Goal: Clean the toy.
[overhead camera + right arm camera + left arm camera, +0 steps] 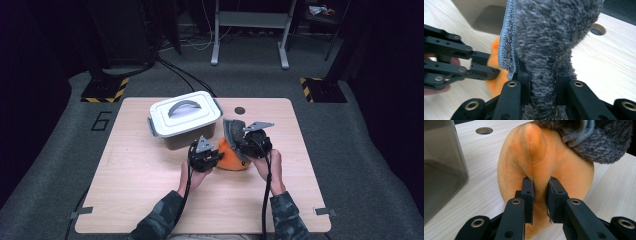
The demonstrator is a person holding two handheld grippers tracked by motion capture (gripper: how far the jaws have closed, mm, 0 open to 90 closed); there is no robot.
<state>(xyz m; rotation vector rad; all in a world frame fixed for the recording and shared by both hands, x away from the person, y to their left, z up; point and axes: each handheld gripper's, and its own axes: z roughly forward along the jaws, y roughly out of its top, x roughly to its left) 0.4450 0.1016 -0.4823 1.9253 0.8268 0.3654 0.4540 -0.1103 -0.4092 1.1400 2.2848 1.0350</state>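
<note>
Left hand-held gripper (216, 156) and right hand-held gripper (239, 136), both clamped, side by side.

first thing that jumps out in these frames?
The orange plush toy at the table's middle, pinched along its seam by the left gripper. Right beside it, the right gripper is shut on a fuzzy grey cloth, held up over the toy. Behind them, towards the table's far left, sits a lidded white storage box.
</note>
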